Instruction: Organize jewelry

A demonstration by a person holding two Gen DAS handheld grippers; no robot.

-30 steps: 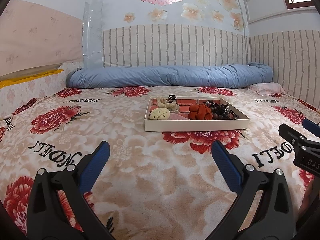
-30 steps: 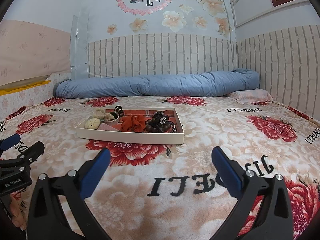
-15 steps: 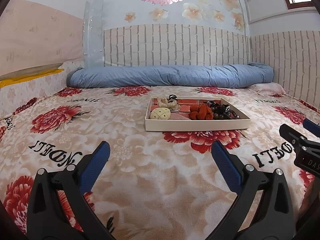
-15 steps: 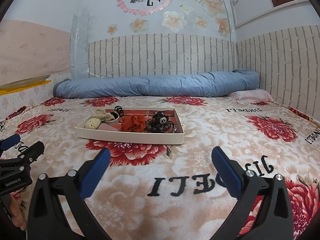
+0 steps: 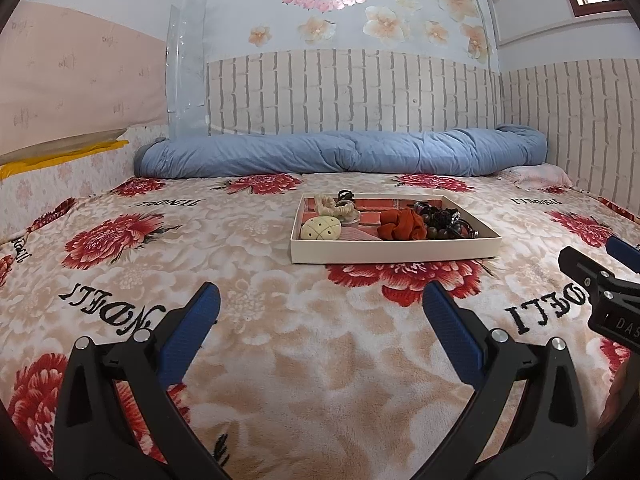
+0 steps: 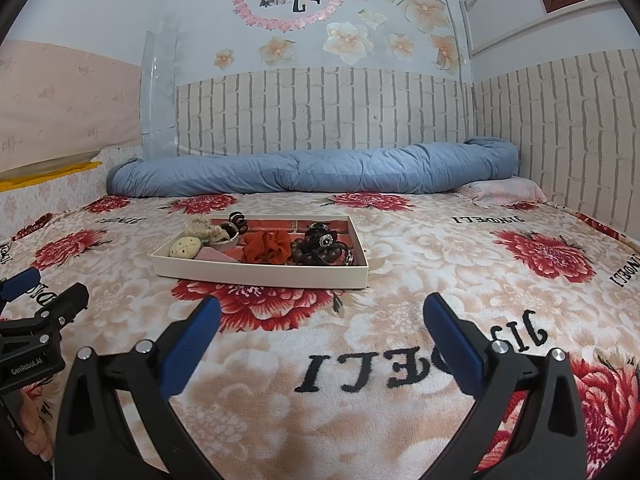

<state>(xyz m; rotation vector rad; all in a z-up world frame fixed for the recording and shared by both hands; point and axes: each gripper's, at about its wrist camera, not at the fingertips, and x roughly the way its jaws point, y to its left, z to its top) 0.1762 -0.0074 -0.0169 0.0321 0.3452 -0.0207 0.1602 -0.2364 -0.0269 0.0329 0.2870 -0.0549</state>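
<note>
Big bed [image 5: 280, 360] covered in a peach blanket with red flowers fills most of both views, and a rolled-up blue duvet [image 5: 340, 156] runs along the far side against the brick-pattern wall. Sitting on the blanket toward the middle is a shallow cream tray [image 5: 394, 249] with a red brick-print floor, well ahead of both tools.

The left hand-held gripper [image 5: 320, 312] hangs low over the blanket with its blue-padded fingers spread wide, nothing between them. Same deal for the right hand-held gripper [image 6: 318, 324], spread apart and holding nothing, a bit to the right of the tray.

Inside the tray: a rust-red scrunchie [image 6: 267, 246] around the middle, a pile of dark beaded bracelets [image 6: 320, 246] to its right, a cream scrunchie [image 5: 334, 208] at the back left, and a small cream pineapple-bun-looking piece [image 5: 321, 228] at the front left corner.
</note>
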